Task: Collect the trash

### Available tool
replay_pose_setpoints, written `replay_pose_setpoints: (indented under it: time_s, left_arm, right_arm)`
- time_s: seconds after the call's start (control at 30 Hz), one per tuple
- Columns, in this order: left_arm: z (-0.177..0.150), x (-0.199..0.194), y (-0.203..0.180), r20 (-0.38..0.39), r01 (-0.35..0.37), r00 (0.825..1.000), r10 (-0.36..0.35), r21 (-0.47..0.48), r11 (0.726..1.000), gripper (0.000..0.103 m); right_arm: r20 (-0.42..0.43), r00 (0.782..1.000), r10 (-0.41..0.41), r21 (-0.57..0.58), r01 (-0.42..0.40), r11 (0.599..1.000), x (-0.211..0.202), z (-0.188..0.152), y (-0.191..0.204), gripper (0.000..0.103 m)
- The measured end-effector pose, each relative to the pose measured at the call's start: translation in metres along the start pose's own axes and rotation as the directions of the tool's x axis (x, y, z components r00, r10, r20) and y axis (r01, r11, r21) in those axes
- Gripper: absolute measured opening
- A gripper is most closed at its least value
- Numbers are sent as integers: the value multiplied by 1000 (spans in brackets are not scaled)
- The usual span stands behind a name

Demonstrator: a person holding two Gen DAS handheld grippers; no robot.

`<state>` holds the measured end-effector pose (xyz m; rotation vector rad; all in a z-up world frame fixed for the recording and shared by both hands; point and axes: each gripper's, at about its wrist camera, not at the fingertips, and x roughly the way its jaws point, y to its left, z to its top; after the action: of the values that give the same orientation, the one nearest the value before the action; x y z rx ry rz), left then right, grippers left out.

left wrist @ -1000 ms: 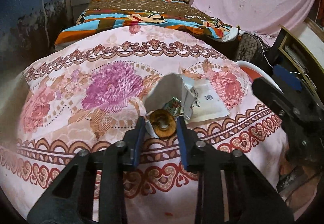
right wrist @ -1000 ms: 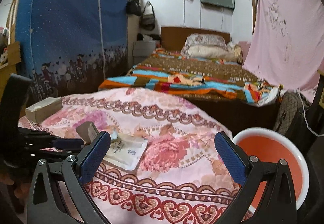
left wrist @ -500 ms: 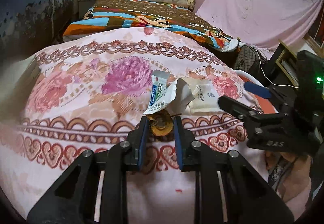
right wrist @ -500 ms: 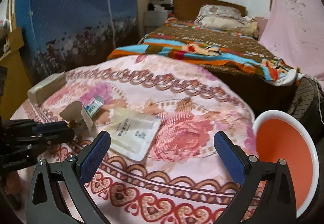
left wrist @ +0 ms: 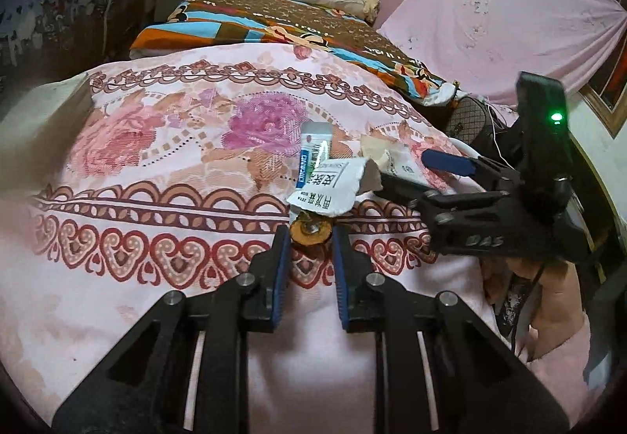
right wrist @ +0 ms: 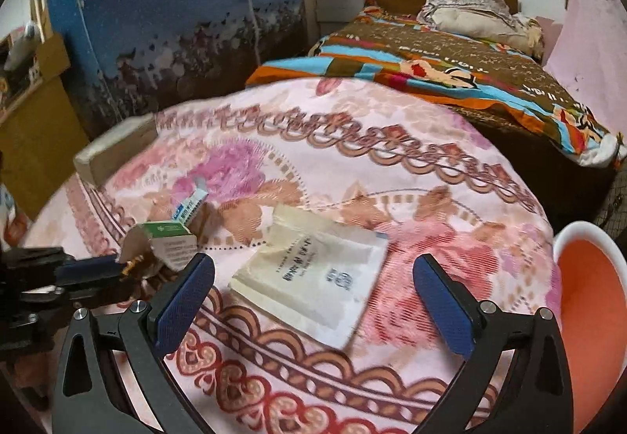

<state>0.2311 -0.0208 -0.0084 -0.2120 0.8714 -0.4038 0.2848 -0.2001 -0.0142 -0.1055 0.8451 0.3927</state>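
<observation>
My left gripper (left wrist: 311, 234) is shut on a small round brown piece of trash (left wrist: 311, 231), held just above the floral cloth near its front edge. A torn white and green carton (left wrist: 329, 191) lies right behind it and shows in the right wrist view (right wrist: 170, 240). A blue and white tube (left wrist: 311, 151) lies beyond the carton. A flat cream packet (right wrist: 309, 269) lies on the cloth. My right gripper (right wrist: 313, 277) is open, its jaws wide apart on either side of the packet and above it. It shows at the right of the left wrist view (left wrist: 450, 163).
An orange bin with a white rim (right wrist: 591, 300) stands at the right edge of the cloth-covered table (right wrist: 352, 144). A beige box (right wrist: 113, 147) sits at the table's far left. A bed with a colourful blanket (right wrist: 450, 61) lies behind.
My left gripper has drawn back toward the table's front edge with the brown piece in it. The carton tipped over, uncovering the tube. My right gripper moved in low over the packet.
</observation>
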Motion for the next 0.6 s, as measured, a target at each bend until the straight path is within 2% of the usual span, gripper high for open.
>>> replay_pose_setpoints:
  time_s: [0.1,0.17,0.43,0.6]
  left_arm:
    - [-2,-1,1,2,-2,1000,2,1,1000,6]
    - [-3,-1,1,6,-3,1000,3,3,1000,5]
    - [-7,-8,-5,29,-13,1000,12,31,999,4]
    - [-14,-18,-9,57,-6,998,3,52,999,4]
  right_arm:
    - [-27,999,-41,-32,40,999,7,-1,6,89]
    - [-22,999,-37,-33,36,999,6,-2,6,83]
    - [7,1000,-5,-31,5,1000,1,-5,5,69]
    - [8,1000,8,-31,-8,999,2,-5,6,65]
